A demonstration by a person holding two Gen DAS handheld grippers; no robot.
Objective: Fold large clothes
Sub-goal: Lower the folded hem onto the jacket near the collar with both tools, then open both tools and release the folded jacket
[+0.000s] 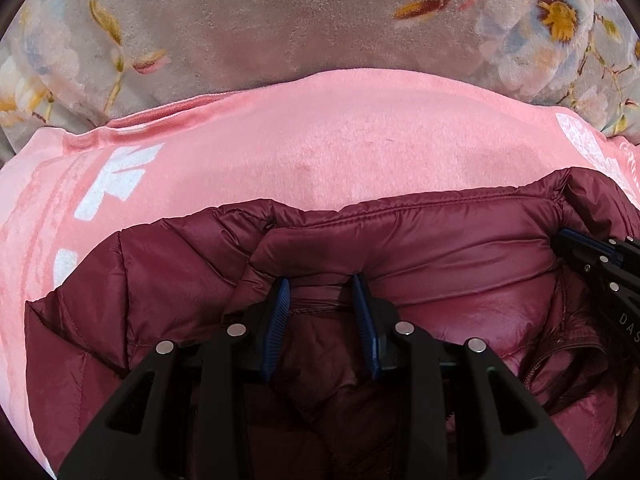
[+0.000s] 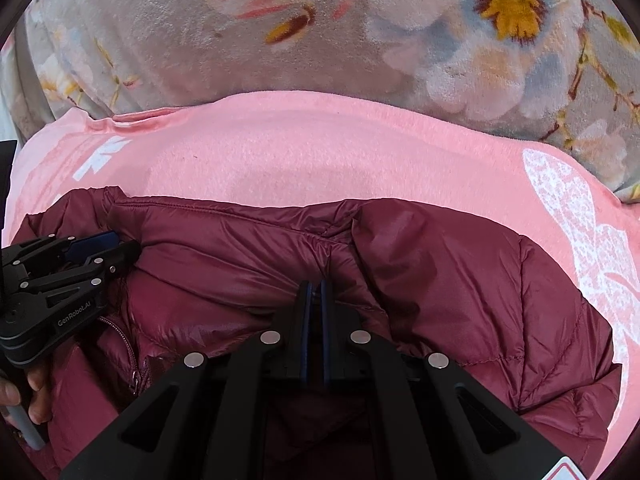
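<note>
A maroon puffer jacket (image 1: 168,280) lies on a pink blanket (image 1: 320,132), collar edge toward the far side; it also shows in the right wrist view (image 2: 460,280). My left gripper (image 1: 322,284) is open, its blue-padded fingers (image 1: 282,304) resting on the jacket's top fold with fabric bunched between them. My right gripper (image 2: 315,286) is shut on a fold of the jacket near the collar. Each gripper shows in the other's view: the right gripper (image 1: 576,246) at the right edge, the left gripper (image 2: 100,244) at the left edge.
The pink blanket (image 2: 320,152) has white printed patterns (image 2: 580,220) and lies on a grey floral plush cover (image 2: 480,40). A hand (image 2: 28,396) holds the left gripper's handle. The jacket's zipper (image 2: 132,356) lies near the lower left.
</note>
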